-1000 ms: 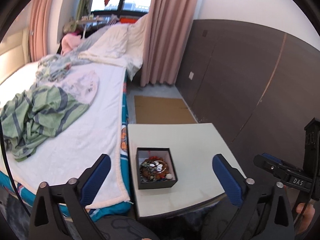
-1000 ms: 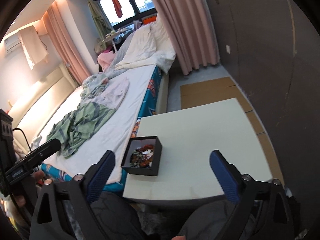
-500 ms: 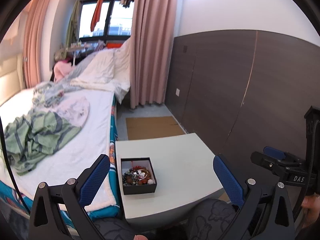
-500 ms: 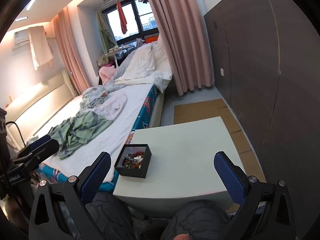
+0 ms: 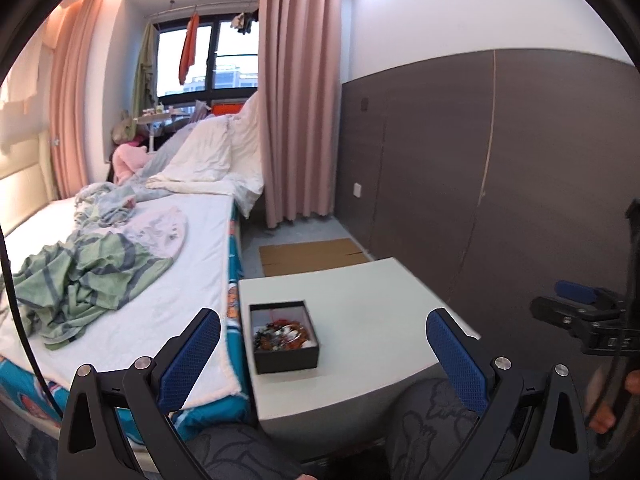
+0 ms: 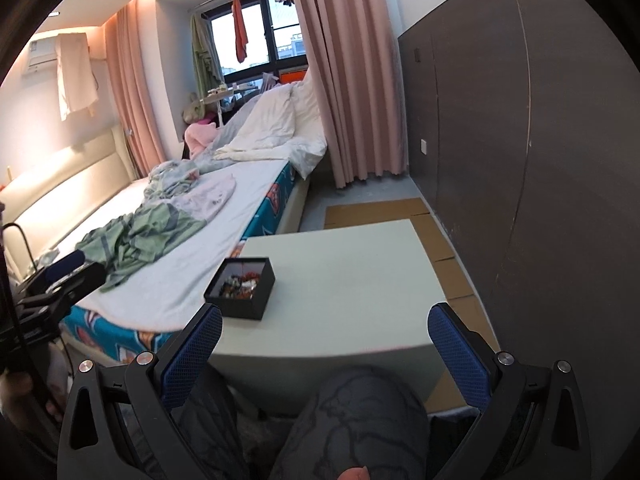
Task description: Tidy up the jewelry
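A black open box holding a tangle of beaded jewelry sits on the left part of a pale table; it also shows in the right wrist view. My left gripper is open and empty, held back from the table's near edge. My right gripper is open and empty, also held back over my knees. The right gripper shows at the right edge of the left wrist view; the left gripper shows at the left edge of the right wrist view.
A bed with crumpled green cloth runs along the table's left side. A dark panelled wall stands on the right. Flattened cardboard lies on the floor beyond the table. My knees are under the near edge.
Both grippers have pulled back and tilted up from the table, so the box looks smaller and farther and more of the room shows. Both stay open.
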